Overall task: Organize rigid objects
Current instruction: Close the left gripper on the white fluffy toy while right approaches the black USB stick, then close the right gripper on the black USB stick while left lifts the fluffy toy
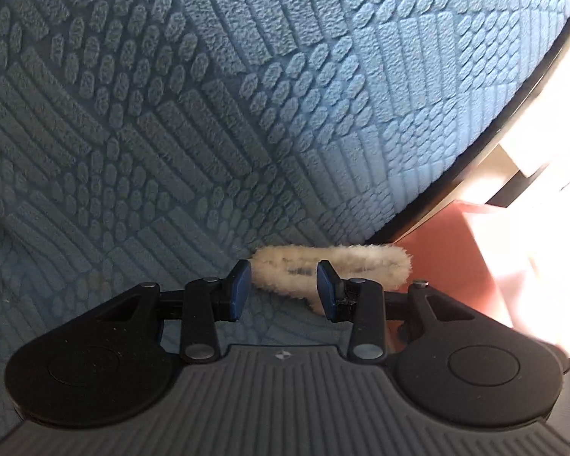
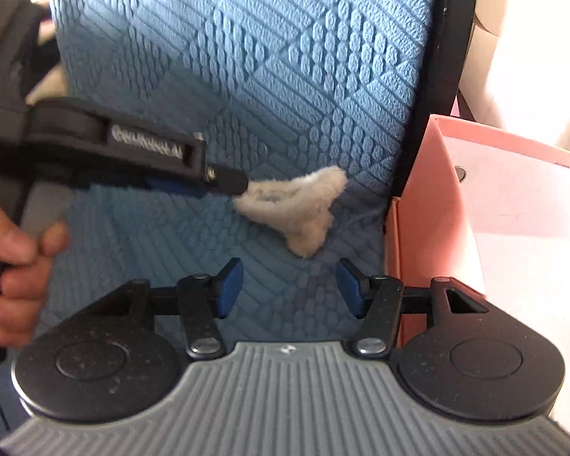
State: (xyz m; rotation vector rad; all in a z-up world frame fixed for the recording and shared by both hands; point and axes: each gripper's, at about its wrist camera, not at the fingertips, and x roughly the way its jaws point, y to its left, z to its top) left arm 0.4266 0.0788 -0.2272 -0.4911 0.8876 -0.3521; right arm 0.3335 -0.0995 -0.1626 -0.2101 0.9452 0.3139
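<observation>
We see a cream fluffy band point(image 2: 292, 205) lying on the blue textured cover point(image 2: 247, 57), near its right edge, close to the pink box point(image 2: 418, 209). Left gripper point(image 1: 283, 290) is at the band's left end; jaws partly apart with the fluff between them. Pads look like they touch it, but a firm pinch is hard to confirm. Right gripper point(image 2: 288, 288) hovers just short of the band, jaws apart and empty. A hand point(image 2: 15, 266) holds the left gripper's handle.
</observation>
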